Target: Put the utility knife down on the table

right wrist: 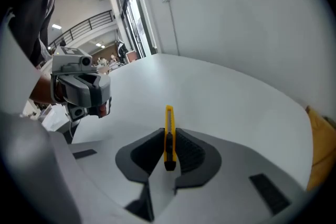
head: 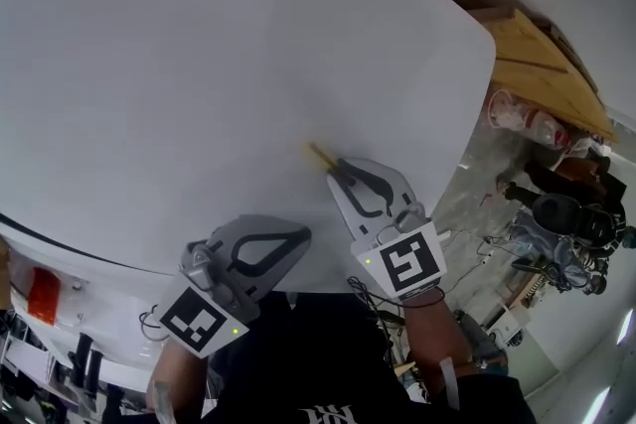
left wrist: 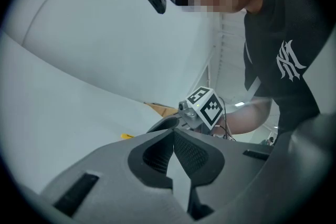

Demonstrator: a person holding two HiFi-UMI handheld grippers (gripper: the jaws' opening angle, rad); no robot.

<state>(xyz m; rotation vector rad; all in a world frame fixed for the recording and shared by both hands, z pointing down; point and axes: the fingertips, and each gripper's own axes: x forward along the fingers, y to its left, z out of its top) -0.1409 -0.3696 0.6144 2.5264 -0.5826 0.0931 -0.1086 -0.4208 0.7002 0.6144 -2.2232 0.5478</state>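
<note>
White desk (head: pixel 199 65) below: your right gripper (head: pixel 341 166) pinches the utility knife (right wrist: pixel 169 126) over its near edge, long axis along the jaws, tip pointing away from you. Left gripper (left wrist: pixel 173 132) pressed together, empty.

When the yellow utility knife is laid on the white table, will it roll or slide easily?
Probably no rolling: the utility knife looks flat and slim where the right gripper clamps it. It is likely stiff, since its free end juts out straight. It may slide a little, as the table looks smooth.
</note>
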